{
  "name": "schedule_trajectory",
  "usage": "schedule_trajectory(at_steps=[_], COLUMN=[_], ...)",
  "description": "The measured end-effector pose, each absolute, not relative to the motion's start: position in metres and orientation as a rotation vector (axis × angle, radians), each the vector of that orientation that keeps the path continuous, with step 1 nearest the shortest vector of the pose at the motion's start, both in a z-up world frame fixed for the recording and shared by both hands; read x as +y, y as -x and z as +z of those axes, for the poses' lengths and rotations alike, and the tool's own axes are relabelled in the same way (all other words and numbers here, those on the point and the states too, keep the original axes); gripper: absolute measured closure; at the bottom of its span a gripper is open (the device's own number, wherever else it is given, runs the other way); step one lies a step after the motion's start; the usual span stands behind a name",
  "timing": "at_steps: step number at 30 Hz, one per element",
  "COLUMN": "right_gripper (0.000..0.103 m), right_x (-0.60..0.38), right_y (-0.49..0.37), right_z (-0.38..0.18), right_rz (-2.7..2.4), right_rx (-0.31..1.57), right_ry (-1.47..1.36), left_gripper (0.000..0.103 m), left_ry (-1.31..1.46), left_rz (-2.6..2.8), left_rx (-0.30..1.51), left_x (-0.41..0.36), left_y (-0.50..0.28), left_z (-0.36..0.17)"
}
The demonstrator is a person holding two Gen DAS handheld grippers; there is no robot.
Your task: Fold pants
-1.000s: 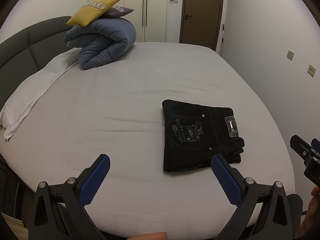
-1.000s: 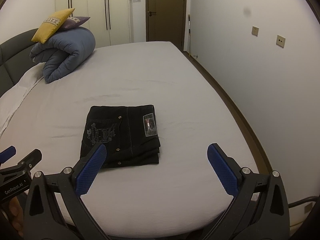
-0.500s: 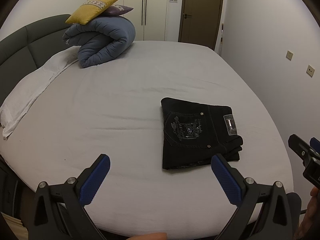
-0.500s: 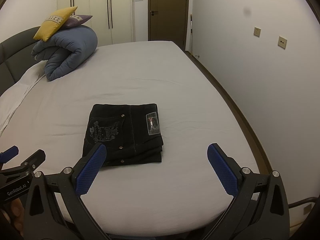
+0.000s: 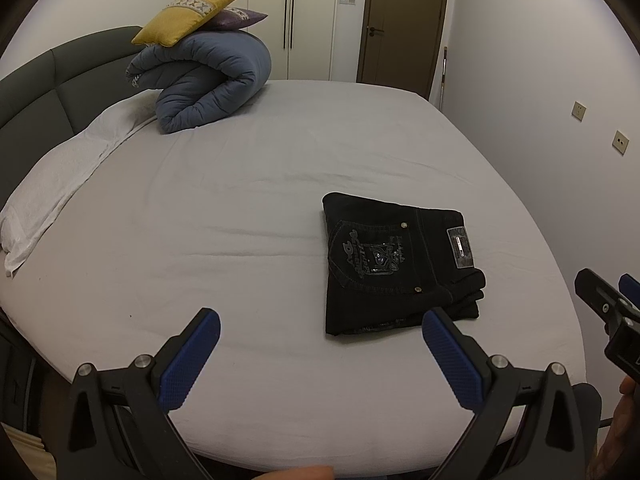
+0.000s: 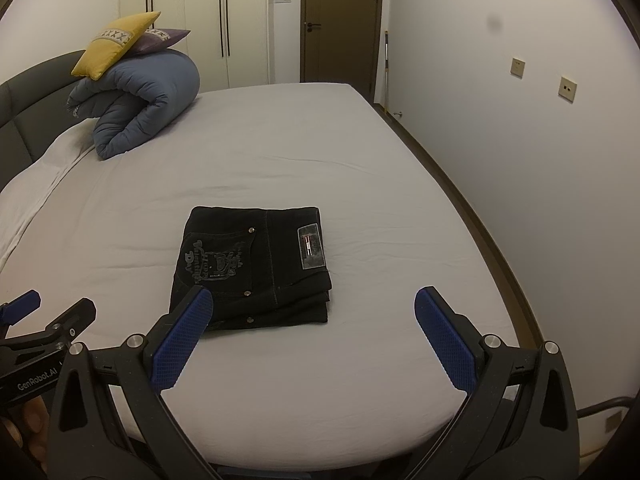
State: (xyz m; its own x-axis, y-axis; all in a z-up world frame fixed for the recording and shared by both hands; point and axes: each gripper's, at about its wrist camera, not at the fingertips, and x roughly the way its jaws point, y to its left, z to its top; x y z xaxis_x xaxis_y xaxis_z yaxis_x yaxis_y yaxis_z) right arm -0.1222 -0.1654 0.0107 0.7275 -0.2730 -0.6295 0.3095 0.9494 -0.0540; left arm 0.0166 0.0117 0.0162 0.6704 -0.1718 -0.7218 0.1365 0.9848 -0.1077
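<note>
— Bedroom first: what do you have in front of you?

— White bed [image 5: 240,208] filling most of both views, with a grey padded headboard [image 5: 44,76] on your left, pale wardrobe doors [image 6: 224,20] and a brown door [image 6: 340,20] at the far end, and a plain wall with two switch plates on your right.

— And where are the pants?

— Your black pants [image 5: 396,268] lie on the sheet as a compact rectangle in stacked layers, toward the near right part of the bed. The back pocket with its pale embroidered crest faces up, and a grey patch [image 6: 311,247] sits at the waistband on the right side. Nothing is touching them.

— Your tongs?

— Your left gripper [image 5: 320,340] hangs over the near edge of the bed with its blue pads spread wide and nothing between them; its right pad overlaps the near corner of the pants in the picture, though whether it touches the cloth cannot be told. Your right gripper [image 6: 312,312] is likewise spread wide and empty, the pants just beyond its left pad.

— Anything else on the bed?

— A rolled blue duvet [image 5: 208,80] by the headboard, a yellow cushion [image 5: 188,16] and a purple cushion [image 5: 240,16] on top of it, and a white pillow [image 5: 64,168] along the left edge.
</note>
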Motion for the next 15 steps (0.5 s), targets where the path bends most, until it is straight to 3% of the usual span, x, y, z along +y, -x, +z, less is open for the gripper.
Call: schedule_trajectory(at_steps=[15], right_gripper=[0.000], right_x=[-0.1644], right_y=[0.1228], right_z=[0.0112], right_rz=[-0.321], right_rx=[0.686], right_ry=[-0.057], left_gripper=[0.000], left_ry=[0.047], left_rz=[-0.173], left_rx=[0.821], left_x=[0.0094], left_y=[-0.0142], left_z=[0.0157])
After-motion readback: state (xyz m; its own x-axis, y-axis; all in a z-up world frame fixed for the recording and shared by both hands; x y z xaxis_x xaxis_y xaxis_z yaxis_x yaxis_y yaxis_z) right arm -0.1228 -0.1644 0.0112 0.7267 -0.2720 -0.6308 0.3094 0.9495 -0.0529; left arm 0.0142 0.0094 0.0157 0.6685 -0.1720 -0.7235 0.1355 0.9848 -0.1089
